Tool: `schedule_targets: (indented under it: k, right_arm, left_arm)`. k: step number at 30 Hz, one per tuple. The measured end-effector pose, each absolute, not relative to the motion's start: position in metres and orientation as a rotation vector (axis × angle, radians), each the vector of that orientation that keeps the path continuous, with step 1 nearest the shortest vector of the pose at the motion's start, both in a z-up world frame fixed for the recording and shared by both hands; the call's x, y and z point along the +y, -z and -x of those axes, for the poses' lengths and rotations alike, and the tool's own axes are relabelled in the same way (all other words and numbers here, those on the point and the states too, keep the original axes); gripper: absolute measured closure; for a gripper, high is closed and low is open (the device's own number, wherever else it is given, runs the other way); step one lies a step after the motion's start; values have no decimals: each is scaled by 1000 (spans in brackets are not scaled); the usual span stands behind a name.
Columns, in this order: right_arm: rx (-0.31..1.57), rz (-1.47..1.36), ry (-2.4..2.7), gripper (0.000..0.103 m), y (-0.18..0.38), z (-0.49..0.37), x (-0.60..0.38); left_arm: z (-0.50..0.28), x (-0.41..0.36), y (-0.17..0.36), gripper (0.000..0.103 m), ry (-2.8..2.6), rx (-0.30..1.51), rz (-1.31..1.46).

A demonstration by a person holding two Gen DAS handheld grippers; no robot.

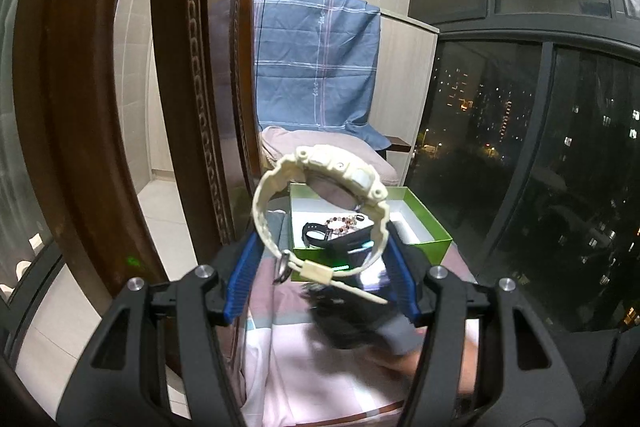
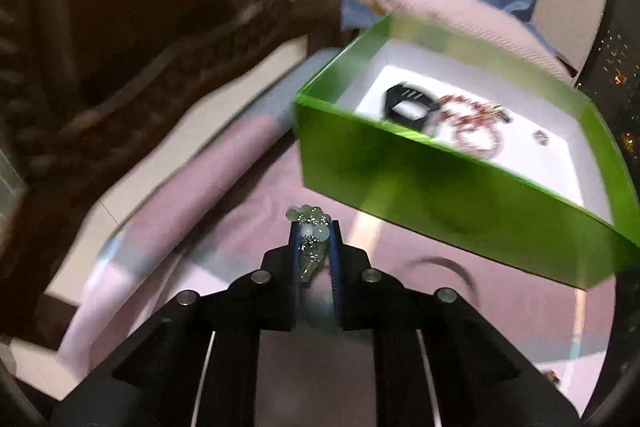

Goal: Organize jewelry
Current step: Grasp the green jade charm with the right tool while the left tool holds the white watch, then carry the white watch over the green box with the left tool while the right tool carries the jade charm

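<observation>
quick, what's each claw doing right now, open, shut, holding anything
Left claw: closed on the cream watch, held up above the bed.
Right claw: shut on a pale green bead bracelet, near the green box.

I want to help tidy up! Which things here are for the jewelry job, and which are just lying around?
For the job: cream watch in the left gripper; pale green bead bracelet in the right gripper; green box with a black watch and reddish beads.

Just lying around: blue cloth; pink pillow; wooden frame.
</observation>
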State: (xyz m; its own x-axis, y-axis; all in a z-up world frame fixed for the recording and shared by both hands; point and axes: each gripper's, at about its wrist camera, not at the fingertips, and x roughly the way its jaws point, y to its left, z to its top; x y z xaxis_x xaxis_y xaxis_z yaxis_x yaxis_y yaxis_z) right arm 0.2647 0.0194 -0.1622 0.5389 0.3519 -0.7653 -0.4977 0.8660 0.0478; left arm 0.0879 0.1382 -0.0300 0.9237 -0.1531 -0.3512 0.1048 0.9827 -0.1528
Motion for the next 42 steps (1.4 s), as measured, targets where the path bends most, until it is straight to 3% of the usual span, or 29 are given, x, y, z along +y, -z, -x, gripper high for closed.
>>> schedule_targets:
  k: [8, 13, 21, 42]
  right_arm:
    - [620, 19, -484, 89, 66, -177, -135]
    - [514, -49, -384, 89, 54, -142, -199]
    - [517, -103, -349, 89, 82, -146, -226]
    - [524, -74, -389, 89, 68, -176, -197]
  left_arm:
    - [-103, 121, 37, 45, 146, 419, 147]
    - [-118, 88, 47, 45, 164, 453, 127]
    - [-137, 47, 63, 44, 162, 488, 89]
    - [-144, 54, 69, 44, 138, 514, 90]
